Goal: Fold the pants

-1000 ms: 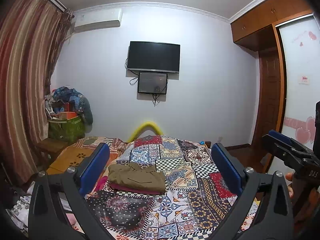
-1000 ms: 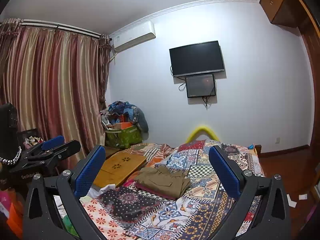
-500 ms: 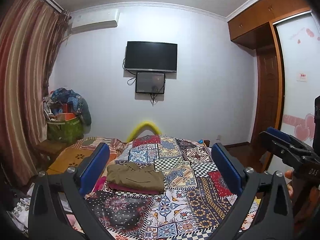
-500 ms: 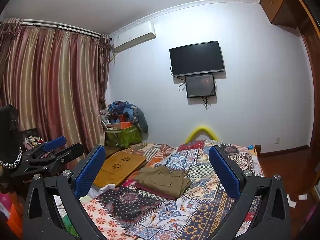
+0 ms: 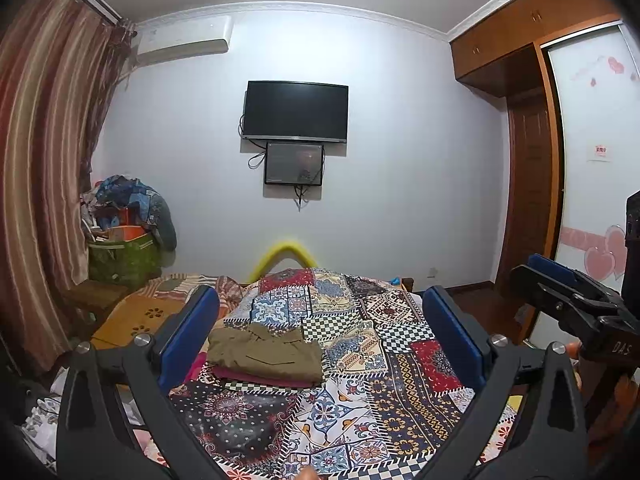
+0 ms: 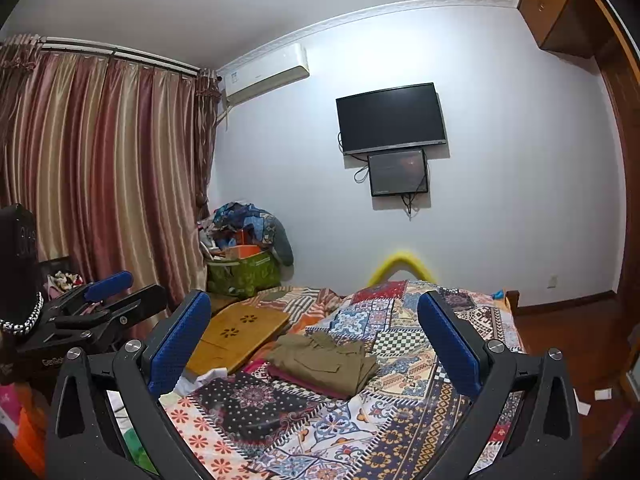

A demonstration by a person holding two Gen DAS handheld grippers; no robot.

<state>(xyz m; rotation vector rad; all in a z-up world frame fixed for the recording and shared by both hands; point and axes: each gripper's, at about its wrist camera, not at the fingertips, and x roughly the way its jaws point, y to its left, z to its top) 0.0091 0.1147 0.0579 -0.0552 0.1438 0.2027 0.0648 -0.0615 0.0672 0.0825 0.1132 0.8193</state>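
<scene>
Olive pants (image 5: 266, 352) lie folded in a compact stack on a maroon garment on the patchwork bedspread (image 5: 360, 400). In the right wrist view the same pants (image 6: 324, 360) sit centre frame. My left gripper (image 5: 320, 328) is open, held well back from and above the pants, nothing between its blue pads. My right gripper (image 6: 316, 340) is open too, equally far back and empty. Each gripper shows at the edge of the other's view: the right one (image 5: 568, 296) at the right, the left one (image 6: 104, 304) at the left.
A wooden lap tray (image 6: 236, 336) lies left of the pants on the bed. A green bag heaped with clothes (image 6: 244, 256) stands by the striped curtains (image 6: 100, 180). A TV (image 5: 295, 111) hangs on the far wall, a wardrobe (image 5: 532, 168) stands at right.
Both views have shifted only slightly; the left gripper drifted a little rightwards. The pants stay as they were and both grippers stay open.
</scene>
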